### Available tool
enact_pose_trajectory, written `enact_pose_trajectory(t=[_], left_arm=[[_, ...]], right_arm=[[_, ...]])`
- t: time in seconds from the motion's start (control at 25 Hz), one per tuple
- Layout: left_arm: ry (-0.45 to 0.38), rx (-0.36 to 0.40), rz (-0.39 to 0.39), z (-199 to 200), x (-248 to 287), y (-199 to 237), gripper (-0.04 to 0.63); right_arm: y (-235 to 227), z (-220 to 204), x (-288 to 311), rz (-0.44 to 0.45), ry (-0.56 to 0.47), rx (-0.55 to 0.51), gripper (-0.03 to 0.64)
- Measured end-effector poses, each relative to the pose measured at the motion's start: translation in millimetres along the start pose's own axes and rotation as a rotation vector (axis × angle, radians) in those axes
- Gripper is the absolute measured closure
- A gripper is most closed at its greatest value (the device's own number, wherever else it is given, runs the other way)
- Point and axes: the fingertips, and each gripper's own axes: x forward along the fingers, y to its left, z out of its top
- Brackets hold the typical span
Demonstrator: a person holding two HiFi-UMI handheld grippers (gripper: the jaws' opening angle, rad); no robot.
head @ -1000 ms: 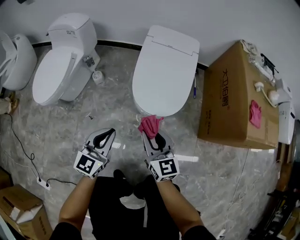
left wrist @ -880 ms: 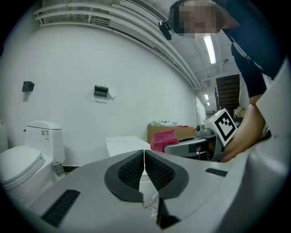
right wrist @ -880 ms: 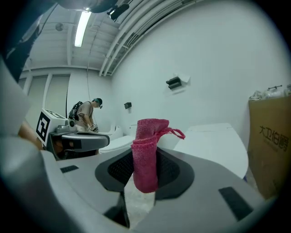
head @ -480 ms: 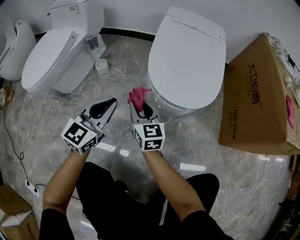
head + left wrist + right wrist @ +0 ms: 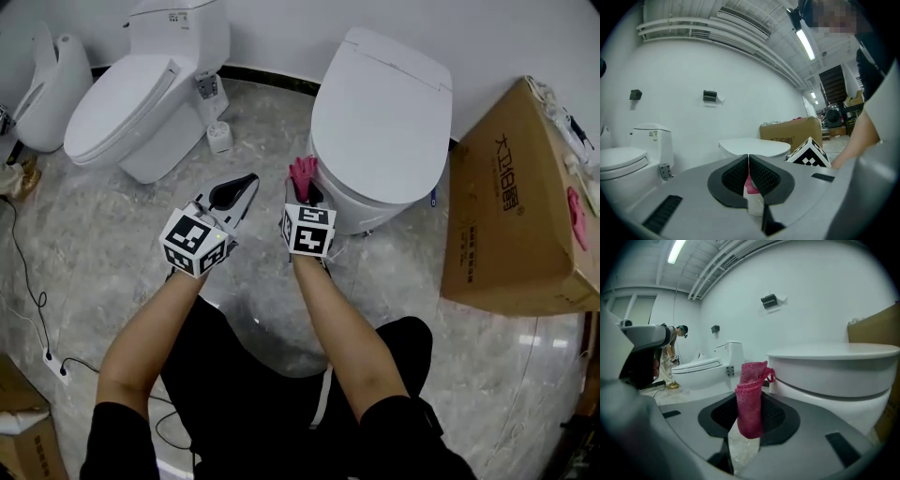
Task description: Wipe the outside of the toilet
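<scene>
Head view: right hand-held gripper clamps one pink cloth beside toilet.

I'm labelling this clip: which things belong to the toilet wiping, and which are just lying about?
Job: pink cloth, clamped in the right tool; the white toilet beside it.
Lying about: cardboard box, second toilet, floor power strip, idle shut left tool.

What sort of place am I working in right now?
Likely a bathroom-fixture showroom or storeroom, not a home bathroom: a white toilet and a second toilet stand side by side, with a large cardboard box next to them.
</scene>
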Motion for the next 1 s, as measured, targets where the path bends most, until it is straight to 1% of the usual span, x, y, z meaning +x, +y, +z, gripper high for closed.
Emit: enact_pose_trajectory(t=[0.08, 0.16, 0.32, 0.44, 0.56, 0.68, 0.8, 1.0], left_arm=[[0.010, -0.008, 0.046, -5, 3, 2, 0.575], [0.016, -0.026, 0.069, -8, 6, 7, 0.575], [0.010, -0.032, 0.045, -4, 3, -1, 0.575], [0.004, 0.001, 0.011, 0, 3, -12, 0.575], [0.009, 0.015, -0.009, -3, 9, -22, 0.575], [0.007, -0.014, -0.012, -8, 19, -24, 0.575], [0.015, -0.033, -0.027, -16, 32, -32, 0.575], [0.034, -0.039, -0.054, -25, 55, -44, 0.575]], right_arm=[[-2, -1, 1, -0.022, 0.011, 0.003, 0.482], [-6, 4, 6, -0.049, 0.008, 0.016, 0.482], [-19, -4, 7, -0.111, 0.039, 0.064, 0.482], [-29, -7, 1, -0.137, 0.050, 0.062, 0.482], [-36, -16, -10, -0.148, 0.064, 0.074, 0.483], [-43, -23, -20, -0.153, 0.078, 0.072, 0.483], [-49, -25, -33, -0.141, 0.078, 0.036, 0.483], [-64, -24, -57, -0.107, 0.106, 0.059, 0.485]])
